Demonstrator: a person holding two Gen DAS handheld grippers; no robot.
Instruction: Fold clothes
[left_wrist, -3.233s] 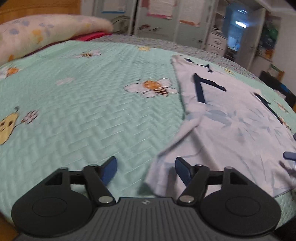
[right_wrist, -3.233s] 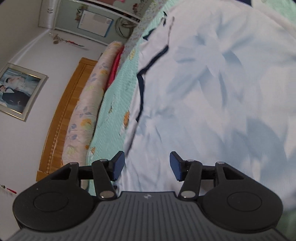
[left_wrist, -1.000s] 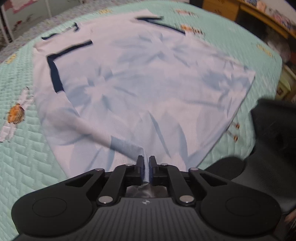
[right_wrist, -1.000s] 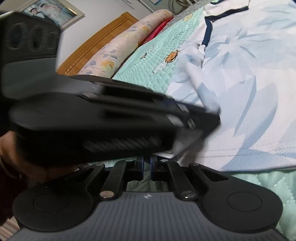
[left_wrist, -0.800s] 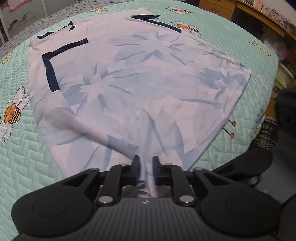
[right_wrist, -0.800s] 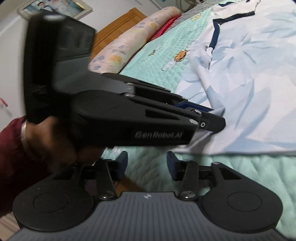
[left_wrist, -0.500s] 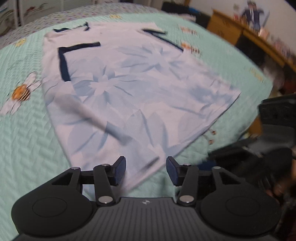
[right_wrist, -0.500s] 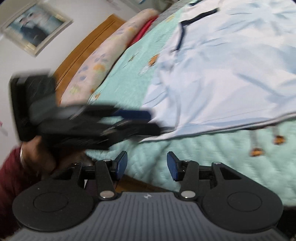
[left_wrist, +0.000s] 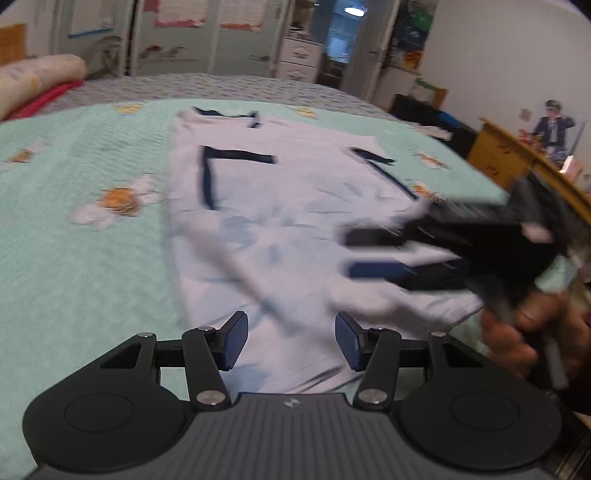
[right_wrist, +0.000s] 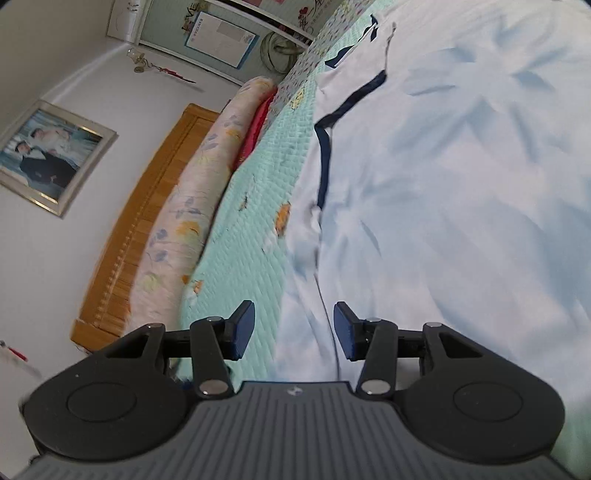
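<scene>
bed (left_wrist: 74, 258): mint quilted cover, bee and daisy prints | headboard (right_wrist: 147, 206): wooden, floral bolster (right_wrist: 184, 221) along it | wall (right_wrist: 55, 55): white, framed photo (right_wrist: 48, 158) | far side: wardrobe doors (left_wrist: 177, 37) with posters, white drawers (left_wrist: 299, 61) | right: wooden cabinet (left_wrist: 498, 151)

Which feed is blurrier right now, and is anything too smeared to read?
Left wrist view: heavy motion blur; the right gripper and hand streak across the shirt, whose print washes out. Right wrist view: sharper, the shirt's navy trim crisp, strong fisheye bending of the headboard.
</scene>
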